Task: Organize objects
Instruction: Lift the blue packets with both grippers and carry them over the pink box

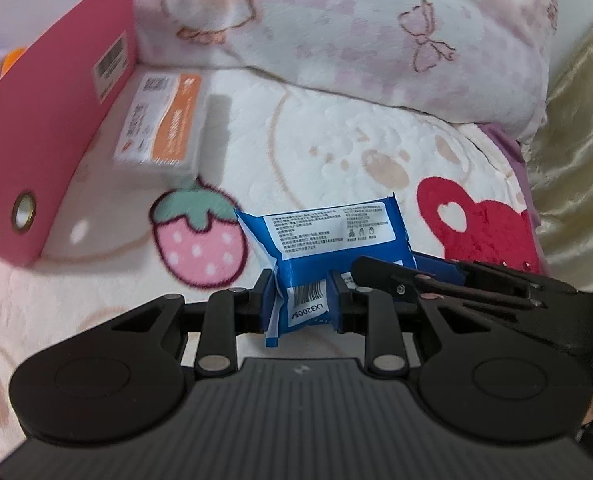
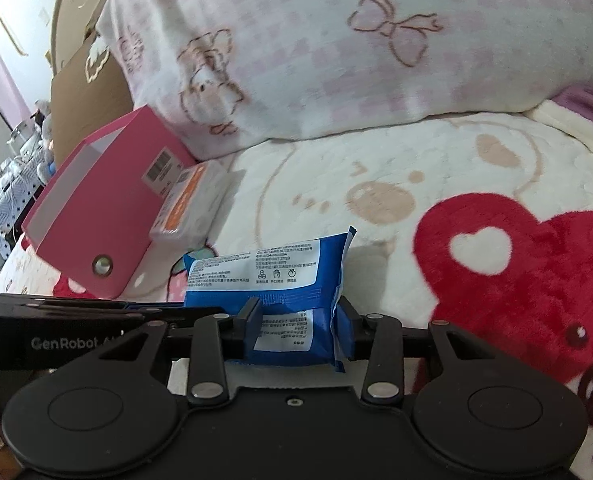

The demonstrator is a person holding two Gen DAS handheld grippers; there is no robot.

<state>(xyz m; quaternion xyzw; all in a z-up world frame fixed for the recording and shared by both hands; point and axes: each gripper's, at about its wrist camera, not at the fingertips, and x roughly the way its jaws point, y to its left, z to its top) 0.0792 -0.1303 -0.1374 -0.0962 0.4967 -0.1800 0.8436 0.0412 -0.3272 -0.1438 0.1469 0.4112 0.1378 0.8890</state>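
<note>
While both the left gripper (image 1: 298, 304) and right gripper (image 2: 300, 330) pinch the blue wipes pack (image 1: 328, 236), the soft wrapper could slip or tear if they pull apart.

The packet (image 1: 328, 240) is bright blue with a white label of small dark print, and the open box (image 1: 52, 120) beside it is pink outside and white inside. The blanket (image 1: 336, 152) is cream with a pink, green-topped strawberry (image 1: 198, 236), beige outlines and a red patch; the pillow (image 1: 336, 12) is white-and-pink check with brown-outlined bows.
</note>
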